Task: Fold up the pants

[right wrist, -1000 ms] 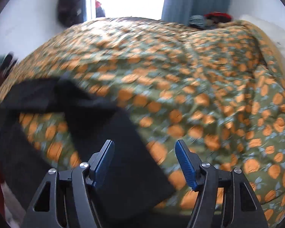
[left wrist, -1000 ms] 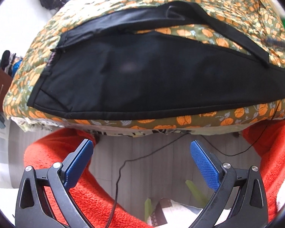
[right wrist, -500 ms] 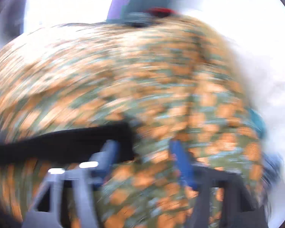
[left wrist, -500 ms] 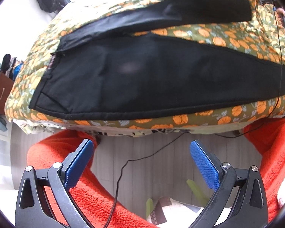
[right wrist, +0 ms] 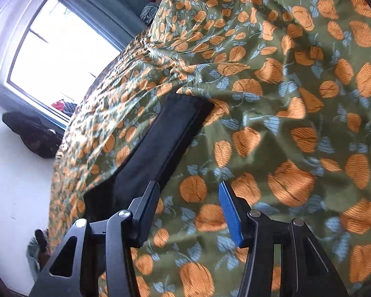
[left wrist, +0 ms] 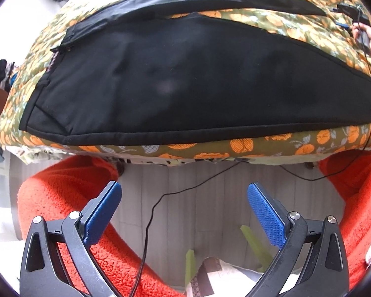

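Note:
Black pants [left wrist: 185,81] lie spread flat on the green bedspread with orange fruit print [left wrist: 309,143], waist at the left, legs running right. My left gripper [left wrist: 184,212] is open and empty, held off the bed's near edge over the floor. In the right wrist view the far leg [right wrist: 160,148] ends in a hem near the middle. My right gripper [right wrist: 189,212] is open and empty, hovering over the bedspread just right of that leg. The right gripper and hand show at the left wrist view's right edge [left wrist: 361,32].
Orange fleece sleeves [left wrist: 69,195] flank the left gripper. A thin black cable [left wrist: 160,198] trails across the grey floor below the bed. A window [right wrist: 57,57] and dark bag [right wrist: 34,133] are beyond the bed.
My right gripper swung fast to the right along the far leg and now tilts over its hem end. The far leg lies straighter. The left gripper moved slightly closer to the bed.

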Motion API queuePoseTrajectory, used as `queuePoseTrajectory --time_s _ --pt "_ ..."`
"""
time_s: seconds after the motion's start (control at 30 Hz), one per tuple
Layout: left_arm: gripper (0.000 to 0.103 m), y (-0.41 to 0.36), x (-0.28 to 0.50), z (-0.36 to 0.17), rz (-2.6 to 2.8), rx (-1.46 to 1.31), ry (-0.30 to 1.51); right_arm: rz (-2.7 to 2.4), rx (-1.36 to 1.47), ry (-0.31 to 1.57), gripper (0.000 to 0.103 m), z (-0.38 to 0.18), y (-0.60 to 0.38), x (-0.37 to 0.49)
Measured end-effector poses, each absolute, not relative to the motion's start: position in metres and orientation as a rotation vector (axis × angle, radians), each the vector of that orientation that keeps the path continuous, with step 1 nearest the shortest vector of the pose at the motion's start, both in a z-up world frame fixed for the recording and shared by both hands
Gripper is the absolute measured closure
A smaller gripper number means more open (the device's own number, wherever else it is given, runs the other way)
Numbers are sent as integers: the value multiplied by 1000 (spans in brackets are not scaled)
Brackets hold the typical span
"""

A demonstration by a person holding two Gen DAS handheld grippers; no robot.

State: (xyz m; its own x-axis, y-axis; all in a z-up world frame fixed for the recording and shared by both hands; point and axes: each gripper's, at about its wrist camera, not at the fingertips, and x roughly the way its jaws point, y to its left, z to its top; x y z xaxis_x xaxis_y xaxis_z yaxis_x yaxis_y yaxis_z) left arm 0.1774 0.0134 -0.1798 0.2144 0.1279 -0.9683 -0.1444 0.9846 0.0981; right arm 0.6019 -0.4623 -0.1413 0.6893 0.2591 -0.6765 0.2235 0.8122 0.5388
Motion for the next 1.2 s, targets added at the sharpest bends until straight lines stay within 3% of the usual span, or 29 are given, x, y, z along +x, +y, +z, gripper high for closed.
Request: queuePoseTrajectory --time_s 0.3,0.33,0.37,0.43,0.5,0.53,0.6,0.67,0.73,0.83,0.97,1.07,1.2 --pt "1 27 202 -199 241 -45 1411 -47 752 841 53 -183 -476 697" --pt "1 27 205 -201 244 -45 1419 -44 738 850 81 -183 -474 701" --pt "1 28 208 -203 246 -45 1427 -45 703 819 93 -174 -472 701" --pt "1 27 213 -203 244 -45 1417 -42 596 701 94 -148 -469 691" --pt "1 29 221 -202 244 -35 1395 -146 472 724 94 -147 -468 684" --pt "1 31 227 -202 244 -32 1390 -174 446 771 91 -153 -468 685" --pt "2 40 246 -193 241 -44 1358 -221 446 832 74 -162 -468 683" --pt "2 59 275 -173 255 -70 1272 -288 421 790 50 -152 -462 663" --pt "1 93 324 -143 310 -138 1128 -301 390 744 34 -140 -452 641" --pt "1 141 395 -136 338 -254 1015 -169 368 708 33 -126 -422 597" --pt "1 207 480 -207 511 -232 1150 61 295 705 31 -120 -364 521" --pt "0 235 485 -238 574 -181 1152 141 216 704 24 -127 -329 450" --pt "2 237 469 -217 623 -161 1118 121 178 731 23 -151 -315 375"
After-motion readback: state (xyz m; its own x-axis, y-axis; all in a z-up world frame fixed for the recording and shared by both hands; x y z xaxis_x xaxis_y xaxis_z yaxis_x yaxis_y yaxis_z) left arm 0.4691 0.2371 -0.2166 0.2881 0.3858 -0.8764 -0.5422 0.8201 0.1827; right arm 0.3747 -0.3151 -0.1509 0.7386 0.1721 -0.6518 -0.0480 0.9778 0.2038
